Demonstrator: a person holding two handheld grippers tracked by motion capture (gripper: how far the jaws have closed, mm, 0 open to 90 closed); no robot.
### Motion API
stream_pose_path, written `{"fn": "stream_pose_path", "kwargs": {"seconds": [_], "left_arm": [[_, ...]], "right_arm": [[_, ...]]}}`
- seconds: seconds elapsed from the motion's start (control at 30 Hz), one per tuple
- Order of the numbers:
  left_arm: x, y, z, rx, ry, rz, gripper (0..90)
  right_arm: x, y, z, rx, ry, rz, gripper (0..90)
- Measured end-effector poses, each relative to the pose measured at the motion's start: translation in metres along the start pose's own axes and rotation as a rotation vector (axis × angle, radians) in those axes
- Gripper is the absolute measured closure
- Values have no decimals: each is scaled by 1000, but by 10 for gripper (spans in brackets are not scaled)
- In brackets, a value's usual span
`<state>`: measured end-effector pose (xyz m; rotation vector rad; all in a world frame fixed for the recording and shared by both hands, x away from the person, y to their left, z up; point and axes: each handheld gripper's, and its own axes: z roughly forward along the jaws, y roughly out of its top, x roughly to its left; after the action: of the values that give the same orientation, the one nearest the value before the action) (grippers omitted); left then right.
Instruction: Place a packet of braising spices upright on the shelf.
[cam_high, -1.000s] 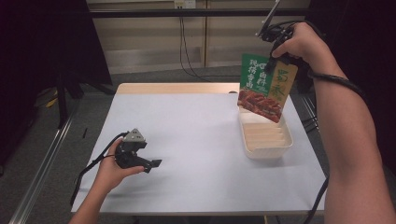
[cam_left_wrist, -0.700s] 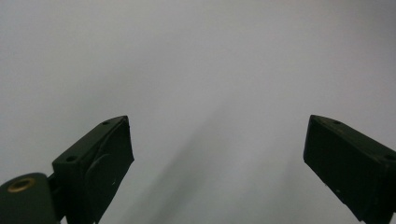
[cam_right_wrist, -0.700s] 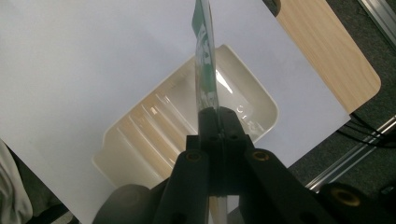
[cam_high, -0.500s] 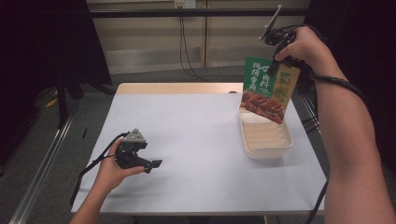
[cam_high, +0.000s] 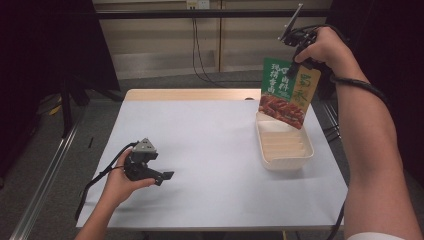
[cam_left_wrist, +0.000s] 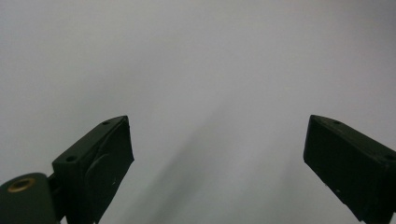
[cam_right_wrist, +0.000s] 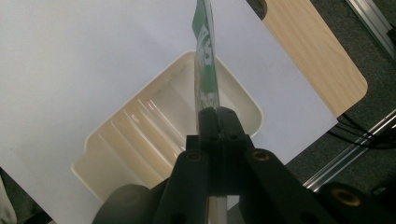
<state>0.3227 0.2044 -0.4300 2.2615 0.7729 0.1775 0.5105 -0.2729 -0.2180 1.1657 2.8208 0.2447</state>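
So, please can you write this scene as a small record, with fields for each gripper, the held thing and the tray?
right gripper: shut on the top edge of the packet, raised above the table
packet: green and orange, hanging over the tray
tray: cream, ridged inside, nothing in it
left gripper: open, holds nothing, low over the table

Right gripper view: snack pouch (cam_right_wrist: 205, 70) is edge-on, print unreadable, top end cut by the frame edge. Its clamped end is hidden between the right gripper (cam_right_wrist: 218, 122) jaws. Tray (cam_right_wrist: 154, 140) near end is covered by the gripper body. High view: pouch (cam_high: 288, 92) hides the tray's (cam_high: 285, 147) far rim; small text too small to read. Left gripper (cam_left_wrist: 217, 154) jaw bases cut off at bottom.
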Motion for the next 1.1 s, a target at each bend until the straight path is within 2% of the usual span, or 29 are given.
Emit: {"fn": "stream_pose_path", "kwargs": {"seconds": [0.13,0.17,0.27,0.5,0.57,0.7,0.77,1.1], "left_arm": [[-1,0,-1,-1,3,-2,80],[-2,0,0,-12,19,-3,80],[-1,0,-2,-5,12,5,80],[-2,0,-2,-8,21,6,80],[-2,0,-2,-16,20,2,80],[-2,0,-3,-16,31,5,80],[-3,0,-2,-23,25,4,80],[-3,0,-3,-16,29,6,80]], "right_arm": [[1,2,5,3,16,-13,900],[1,2,7,2,13,-17,900],[3,3,14,6,19,-31,900],[8,0,27,13,35,-18,900],[7,-1,30,11,43,-29,900],[7,-5,33,26,38,-27,896],[8,-6,34,14,50,-24,897],[12,-4,37,13,49,-34,898]]}}
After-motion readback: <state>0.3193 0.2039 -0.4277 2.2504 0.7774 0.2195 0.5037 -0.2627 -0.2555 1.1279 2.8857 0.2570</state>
